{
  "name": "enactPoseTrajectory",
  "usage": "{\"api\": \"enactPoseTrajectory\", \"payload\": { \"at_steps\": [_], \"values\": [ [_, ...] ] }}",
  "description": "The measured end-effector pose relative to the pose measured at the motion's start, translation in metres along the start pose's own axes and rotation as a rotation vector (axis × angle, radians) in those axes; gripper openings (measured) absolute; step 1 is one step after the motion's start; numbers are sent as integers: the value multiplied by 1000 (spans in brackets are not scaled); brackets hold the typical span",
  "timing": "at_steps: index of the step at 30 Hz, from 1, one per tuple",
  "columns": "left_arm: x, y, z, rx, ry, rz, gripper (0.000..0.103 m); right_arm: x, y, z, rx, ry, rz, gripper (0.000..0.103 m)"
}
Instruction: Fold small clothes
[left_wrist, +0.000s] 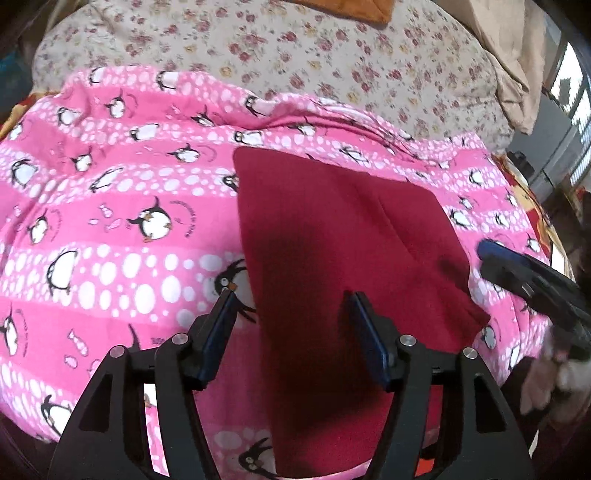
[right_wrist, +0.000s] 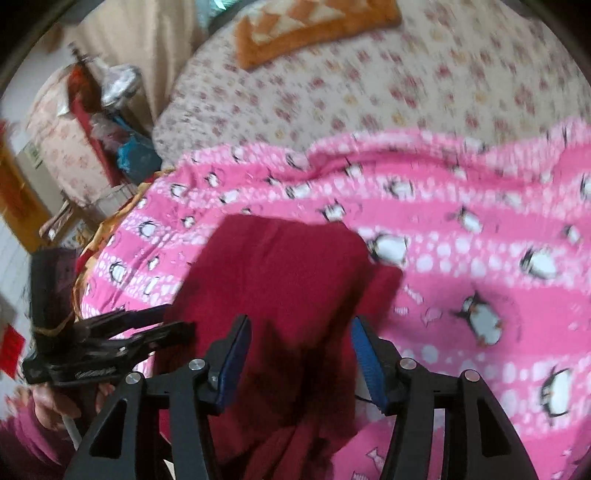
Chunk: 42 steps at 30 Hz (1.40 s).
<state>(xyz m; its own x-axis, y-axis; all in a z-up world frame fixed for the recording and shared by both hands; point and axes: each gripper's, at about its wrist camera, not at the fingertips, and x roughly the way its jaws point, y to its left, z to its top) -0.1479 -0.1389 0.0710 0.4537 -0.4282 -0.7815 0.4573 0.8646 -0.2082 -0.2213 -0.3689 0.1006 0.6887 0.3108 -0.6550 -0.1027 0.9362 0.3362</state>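
A dark red small garment (left_wrist: 332, 240) lies folded flat on a pink penguin-print blanket (left_wrist: 110, 221). My left gripper (left_wrist: 290, 295) is open and empty, hovering over the garment's near left edge. The right gripper (left_wrist: 491, 254) shows at the right edge of the left wrist view, beside the garment's right side. In the right wrist view the garment (right_wrist: 280, 273) lies ahead and below, its near part rumpled. My right gripper (right_wrist: 299, 325) is open above it, holding nothing. The left gripper (right_wrist: 147, 325) shows at the left, next to the garment's left edge.
A floral bedsheet (left_wrist: 295, 48) lies beyond the blanket. An orange patterned cloth (right_wrist: 314, 26) lies at the far side of the bed. A beige curtain (left_wrist: 517, 74) hangs at the right. Cluttered furniture (right_wrist: 85, 122) stands off the bed's left side.
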Motion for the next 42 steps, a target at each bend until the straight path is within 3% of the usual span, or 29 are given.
{"api": "enactPoseTrajectory", "payload": {
  "at_steps": [4, 8, 13, 20, 25, 28, 33, 35, 37, 42],
  "values": [
    [-4, 2, -3, -19, -19, 28, 63, -9, 43, -9, -153, 4, 73, 52],
    [-9, -1, -6, -22, -27, 37, 63, 9, 55, -24, -214, 65, 36, 48],
    [-16, -8, -11, 9, -56, 64, 63, 27, 28, -40, -189, 129, -123, 43],
    [-24, -22, -15, 53, -106, 126, 63, 19, 16, -50, -144, 112, -126, 43],
    [-31, -26, -17, 46, -122, 122, 63, -7, 24, -41, -94, 34, -122, 43],
    [-36, -29, -20, 39, -134, 125, 63, -19, 34, -37, -77, -23, -147, 48],
    [-46, -32, -24, 45, -158, 137, 63, -17, 45, -34, -67, -30, -182, 52],
    [-49, -33, -26, 51, -166, 145, 63, -16, 49, -35, -62, -28, -178, 57],
    [-53, -34, -28, 54, -174, 151, 63, -17, 53, -37, -57, -39, -172, 74],
    [-58, -35, -32, 58, -178, 158, 63, -19, 62, -36, -63, -47, -171, 75]
  ]
}}
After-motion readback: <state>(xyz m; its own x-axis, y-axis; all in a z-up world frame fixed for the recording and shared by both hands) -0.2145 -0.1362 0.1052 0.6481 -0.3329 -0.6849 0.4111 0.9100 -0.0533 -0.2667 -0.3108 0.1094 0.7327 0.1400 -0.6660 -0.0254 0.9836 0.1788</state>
